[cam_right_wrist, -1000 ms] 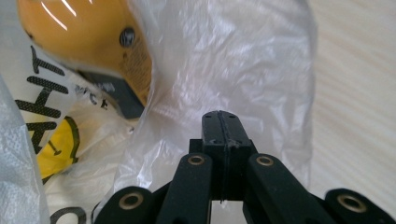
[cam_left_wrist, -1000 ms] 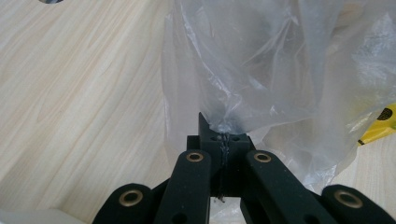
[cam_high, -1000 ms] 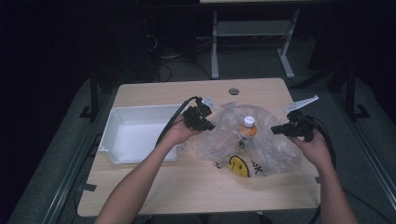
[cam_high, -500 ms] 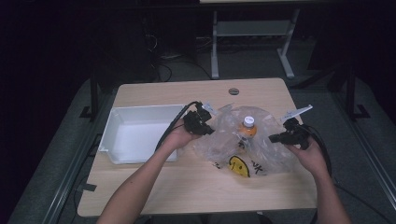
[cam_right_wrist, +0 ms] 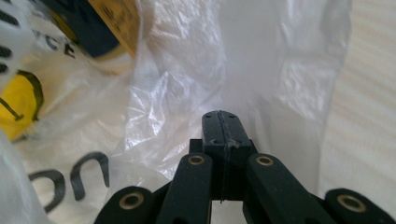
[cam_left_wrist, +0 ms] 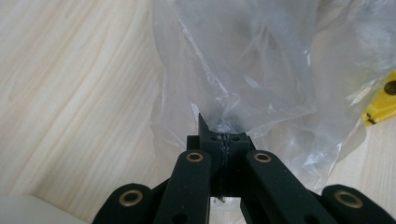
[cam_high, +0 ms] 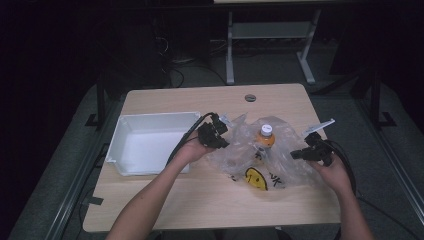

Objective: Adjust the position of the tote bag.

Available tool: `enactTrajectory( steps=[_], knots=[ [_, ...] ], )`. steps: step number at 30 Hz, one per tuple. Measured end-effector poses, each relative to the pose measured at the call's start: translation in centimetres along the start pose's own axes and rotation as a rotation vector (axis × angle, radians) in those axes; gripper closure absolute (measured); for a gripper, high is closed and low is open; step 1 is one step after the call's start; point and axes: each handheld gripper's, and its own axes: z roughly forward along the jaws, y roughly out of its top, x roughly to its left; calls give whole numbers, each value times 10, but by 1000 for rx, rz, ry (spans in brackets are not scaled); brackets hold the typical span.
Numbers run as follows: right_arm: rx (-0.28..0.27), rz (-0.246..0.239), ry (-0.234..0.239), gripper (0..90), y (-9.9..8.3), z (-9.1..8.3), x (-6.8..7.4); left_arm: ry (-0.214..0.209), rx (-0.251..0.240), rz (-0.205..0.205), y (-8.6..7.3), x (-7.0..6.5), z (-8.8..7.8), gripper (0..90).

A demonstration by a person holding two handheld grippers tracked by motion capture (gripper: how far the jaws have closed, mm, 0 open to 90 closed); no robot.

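A clear plastic bag (cam_high: 287, 160) with a yellow smiley print (cam_high: 256, 177) lies crumpled on the wooden table (cam_high: 200, 102). An orange bottle with a white cap (cam_high: 265, 135) stands inside it. My left gripper (cam_high: 222, 136) is shut on the bag's left edge; in the left gripper view the film (cam_left_wrist: 261, 60) bunches between the closed tips (cam_left_wrist: 224, 134). At the bag's right edge my right gripper (cam_high: 296, 153) is also shut. The right gripper view has its closed tips (cam_right_wrist: 223, 121) pinching thin film (cam_right_wrist: 187, 70), with the bottle's label (cam_right_wrist: 107, 23) beyond.
A white, empty tray (cam_high: 150, 119) sits left of the bag, close behind my left hand. A round cable hole (cam_high: 250, 97) marks the table's far side. A desk frame (cam_high: 270, 30) stands on the dark floor beyond.
My right gripper has come down and toward the person, still on the bag's right edge, so that side now lies lower. The left gripper has hardly shifted.
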Motion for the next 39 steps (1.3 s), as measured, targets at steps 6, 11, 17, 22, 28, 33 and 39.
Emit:
enactTrajectory(
  steps=[6, 11, 17, 22, 28, 33, 39],
  knots=[
    [-37, 16, 4, 899, -5, -8, 3, -15, -13, -3, 0, 0, -6, 890],
    [-82, 4, -1, 899, -2, -23, 8, -33, -45, -26, -3, 1, -14, 820],
    [-104, -20, -11, 898, 1, -33, 15, -43, -80, -48, -9, 1, -28, 722],
    [-119, -22, -6, 897, 3, -35, 19, -55, -111, -62, -12, 4, -40, 679],
    [-148, -41, -11, 833, 6, -42, 26, -72, -138, -52, -11, 3, -48, 638],
    [-175, -54, -20, 726, 8, -51, 33, -83, -142, -25, -4, -1, -56, 585],
    [-215, -73, -18, 653, 5, -59, 41, -100, -149, 7, 10, -5, -66, 497]
  ],
)
